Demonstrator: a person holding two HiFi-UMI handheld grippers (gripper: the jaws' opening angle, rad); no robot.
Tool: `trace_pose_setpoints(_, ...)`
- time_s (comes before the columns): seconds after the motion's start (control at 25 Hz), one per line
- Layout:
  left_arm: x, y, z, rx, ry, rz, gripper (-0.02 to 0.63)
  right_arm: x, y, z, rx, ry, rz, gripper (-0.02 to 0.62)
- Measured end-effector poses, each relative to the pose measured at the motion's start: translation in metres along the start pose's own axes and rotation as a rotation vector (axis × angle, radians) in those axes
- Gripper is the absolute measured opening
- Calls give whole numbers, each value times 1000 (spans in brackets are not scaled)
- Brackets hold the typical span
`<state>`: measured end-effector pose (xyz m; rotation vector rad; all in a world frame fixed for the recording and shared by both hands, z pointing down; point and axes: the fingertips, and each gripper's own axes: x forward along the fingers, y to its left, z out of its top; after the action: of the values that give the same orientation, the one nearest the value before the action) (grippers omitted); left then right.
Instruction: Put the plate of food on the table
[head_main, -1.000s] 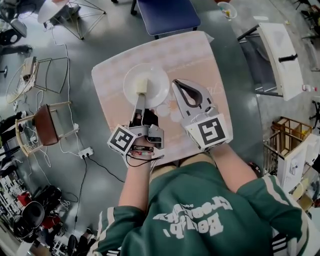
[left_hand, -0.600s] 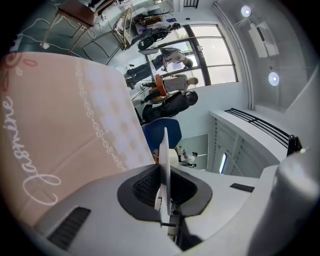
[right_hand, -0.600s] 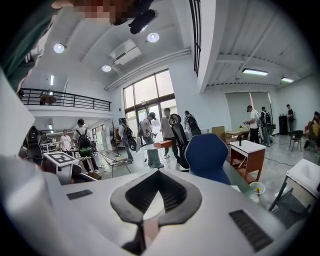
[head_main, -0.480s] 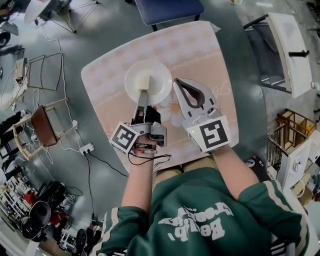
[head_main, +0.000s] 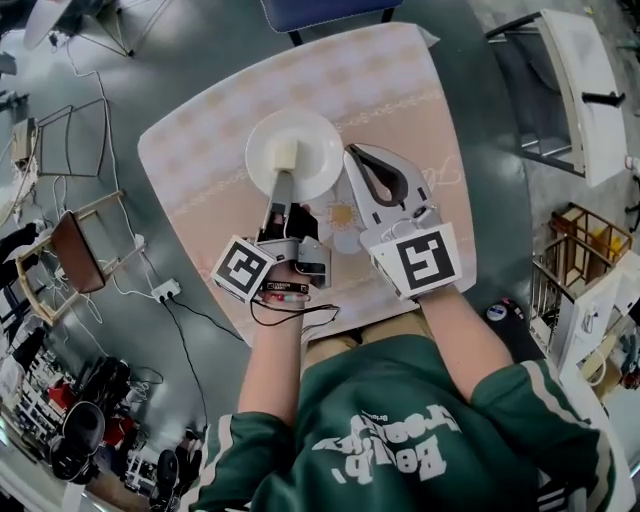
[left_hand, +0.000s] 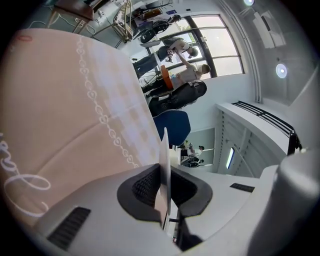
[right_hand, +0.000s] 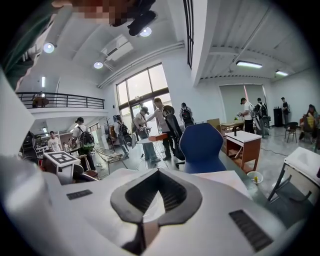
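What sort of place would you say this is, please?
Probably a large open lab or workshop hall, not a home: a power strip lies on the bare floor, a balcony railing runs overhead, and people stand about in groups.

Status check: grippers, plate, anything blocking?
Left gripper shut on plate rim. Right gripper shut, empty, beside plate. Plate with food over table, touchdown unclear. No obstruction seen.

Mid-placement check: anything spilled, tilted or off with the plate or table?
Nothing stands out. The plate looks level, clamped at its near rim in the left gripper's jaws, with the food in its middle. No spill shows on the table. The right gripper is shut and empty beside the plate.
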<state>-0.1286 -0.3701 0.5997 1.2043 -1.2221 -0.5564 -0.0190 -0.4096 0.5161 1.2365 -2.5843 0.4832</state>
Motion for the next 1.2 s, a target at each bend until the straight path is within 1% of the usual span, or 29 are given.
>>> trace_pose_setpoints(0.12, 3, 5, 0, -9, 2, 12, 28, 3, 0, -4, 11, 3, 1, 14)
trace_pose_setpoints(0.24, 7, 13, -1, 12, 15, 36, 29, 5, 2, -10, 21, 13, 9, 14)
trace_pose_setpoints(0.36, 9, 25, -3, 25, 28, 89, 29, 7, 3, -14, 25, 19, 12, 14)
trace_pose_setpoints(0.52, 8, 37, -7, 21, 43, 149, 29, 6, 4, -16, 26, 24, 13, 14)
trace_pose_setpoints(0.56, 8, 38, -7, 29, 48, 159, 29, 7, 3, -16, 28, 24, 12, 14)
trace_pose_setpoints(0.64, 10, 38, -8, 73, 61, 179, 29, 8, 1, -16, 30, 26, 11, 14)
trace_pose_setpoints(0.76, 9, 38, -9, 146, 81, 221, 107, 9, 1, -16, 27, 28, 7, 14)
trace_pose_setpoints(0.84, 7, 41, -12, 187, 105, 249, 180, 9, 3, -14, 27, 24, 9, 14)
trace_pose_setpoints(0.92, 5, 43, -15, 204, 124, 262, 181, 9, 7, -14, 23, 22, 13, 14)
trace_pose_setpoints(1.0, 2, 43, -14, 204, 123, 265, 181, 9, 10, -13, 19, 22, 16, 14)
trace_pose_setpoints(1.2, -3, 44, -16, 187, 134, 267, 181, 7, 14, -12, 8, 32, 10, 14)
